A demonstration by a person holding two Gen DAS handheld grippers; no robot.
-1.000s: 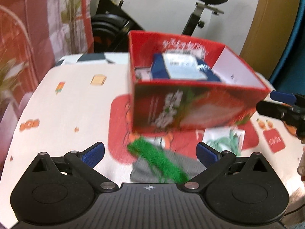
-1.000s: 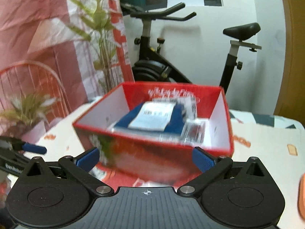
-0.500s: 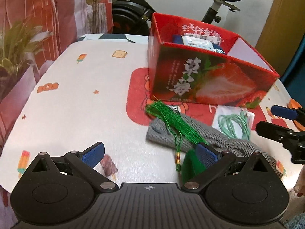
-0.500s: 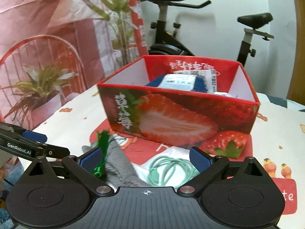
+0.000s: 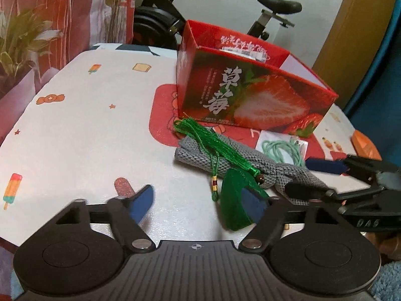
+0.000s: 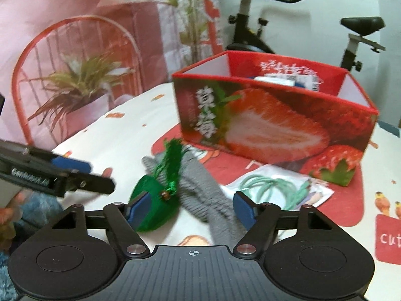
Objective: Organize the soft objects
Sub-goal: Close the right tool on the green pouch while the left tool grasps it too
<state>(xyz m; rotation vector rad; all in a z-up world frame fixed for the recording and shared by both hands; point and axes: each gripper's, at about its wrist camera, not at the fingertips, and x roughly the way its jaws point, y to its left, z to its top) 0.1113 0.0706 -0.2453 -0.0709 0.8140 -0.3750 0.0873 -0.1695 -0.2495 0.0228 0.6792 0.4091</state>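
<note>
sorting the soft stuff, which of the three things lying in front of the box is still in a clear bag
The mint green cord, beside the grey knit piece under the green tassel; both of those lie bare.

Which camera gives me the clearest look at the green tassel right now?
Left wrist: the green tassel lies sharp and full length across the grey knit piece. In the right wrist view it is blurred and foreshortened.
</note>
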